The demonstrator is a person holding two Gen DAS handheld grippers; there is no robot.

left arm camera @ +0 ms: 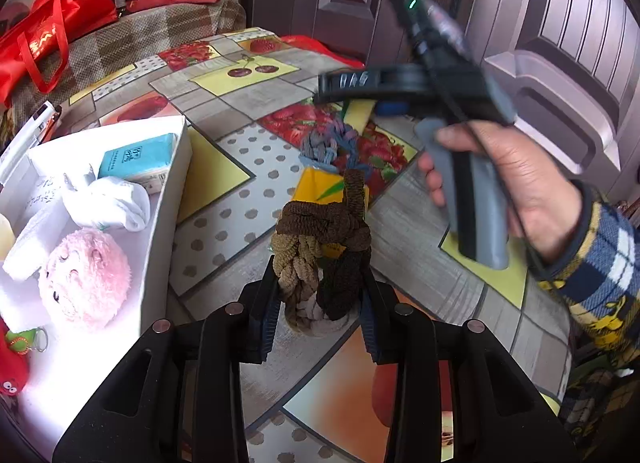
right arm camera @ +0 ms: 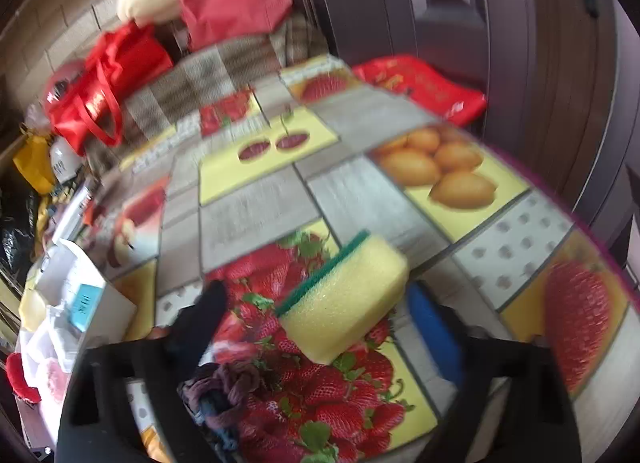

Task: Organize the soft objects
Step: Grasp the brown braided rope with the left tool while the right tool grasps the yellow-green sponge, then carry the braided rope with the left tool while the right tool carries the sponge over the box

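Brown braided rope toy [left arm camera: 320,255] pinched between my left gripper [left arm camera: 320,303] pads, on fruit-print tablecloth [left arm camera: 240,183], white box [left arm camera: 164,223] at left. My right gripper [right arm camera: 320,327] spread, touching nothing; yellow sponge [right arm camera: 344,299] lies between fingers, purple rope [right arm camera: 224,387] near-left. Right hand [left arm camera: 508,183] grips handle, tool angled down over strawberries.

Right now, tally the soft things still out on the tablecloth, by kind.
Braided rope toys: 2, the brown one clamped in the left gripper, the blue-purple one lying beyond it.
Sponges: 1, yellow and green, between the right gripper's fingers.
Total: 3
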